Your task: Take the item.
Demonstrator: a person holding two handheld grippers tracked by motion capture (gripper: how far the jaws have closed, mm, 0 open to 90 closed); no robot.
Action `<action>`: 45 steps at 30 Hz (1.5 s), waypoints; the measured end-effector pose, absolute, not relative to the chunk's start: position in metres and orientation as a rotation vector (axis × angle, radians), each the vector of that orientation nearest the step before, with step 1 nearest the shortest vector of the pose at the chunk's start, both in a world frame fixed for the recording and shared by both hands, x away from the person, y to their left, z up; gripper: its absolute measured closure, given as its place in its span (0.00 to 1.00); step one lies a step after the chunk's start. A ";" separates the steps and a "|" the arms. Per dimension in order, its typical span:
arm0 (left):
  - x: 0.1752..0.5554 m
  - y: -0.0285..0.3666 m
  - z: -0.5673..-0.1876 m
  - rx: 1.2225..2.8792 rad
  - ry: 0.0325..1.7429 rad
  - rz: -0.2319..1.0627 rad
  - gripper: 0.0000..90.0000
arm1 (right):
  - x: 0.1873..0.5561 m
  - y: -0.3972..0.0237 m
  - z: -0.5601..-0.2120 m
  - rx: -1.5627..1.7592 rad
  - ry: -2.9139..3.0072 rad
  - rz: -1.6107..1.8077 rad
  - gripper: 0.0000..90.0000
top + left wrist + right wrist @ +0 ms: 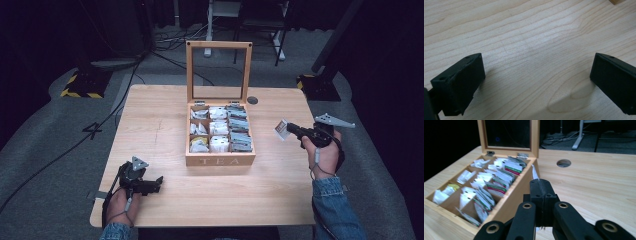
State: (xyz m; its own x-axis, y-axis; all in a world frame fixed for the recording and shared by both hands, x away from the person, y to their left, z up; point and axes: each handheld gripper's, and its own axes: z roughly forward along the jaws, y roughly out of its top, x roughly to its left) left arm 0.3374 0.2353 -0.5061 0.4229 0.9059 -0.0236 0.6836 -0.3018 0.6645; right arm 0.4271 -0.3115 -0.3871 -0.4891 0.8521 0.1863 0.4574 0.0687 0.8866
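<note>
An open wooden tea box [220,160] marked TEA stands mid-table, its glass lid [218,46] upright. Several compartments hold white, green and grey tea bags [499,178]. To the right of the box, my right gripper [290,129] hovers over the table, shut on a white tea bag [281,130]. In the right gripper view the jaws [541,185] are pressed together and the bag's thin edge [534,172] sticks up beyond them. My left gripper [159,181] rests low near the table's front left; its jaws [536,80] stand wide open over bare wood.
The light wooden table [165,115] has a round cable hole [252,100] behind the box. Beyond the table's edges lie grey floor, cables and stand bases with yellow-black tape [80,92]. A box corner [616,2] shows at the top right of the left gripper view.
</note>
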 end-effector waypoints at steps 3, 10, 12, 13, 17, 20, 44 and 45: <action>0.337 0.235 -0.506 2.081 1.338 0.481 0.00 | 0.432 -0.313 -0.395 1.326 1.980 1.372 1.00; 0.337 0.235 -0.506 2.081 1.338 0.481 0.00 | 0.441 -0.317 -0.414 1.390 2.011 1.305 1.00; 0.337 0.235 -0.506 2.081 1.338 0.481 0.00 | 0.442 -0.319 -0.420 1.416 2.016 1.287 1.00; 0.338 0.235 -0.506 2.081 1.338 0.481 0.00 | 0.443 -0.320 -0.423 1.428 2.019 1.277 1.00; 0.338 0.235 -0.506 2.079 1.339 0.478 0.00 | 0.445 -0.323 -0.431 1.455 2.033 1.248 1.00; 0.338 0.235 -0.506 2.081 1.338 0.481 0.00 | 0.447 -0.324 -0.435 1.471 2.041 1.236 1.00; 0.338 0.235 -0.506 2.081 1.338 0.481 0.00 | 0.456 -0.335 -0.463 1.621 2.084 1.151 0.95; 0.338 0.235 -0.506 2.082 1.338 0.480 0.00 | 0.456 -0.336 -0.464 1.620 2.083 1.151 0.94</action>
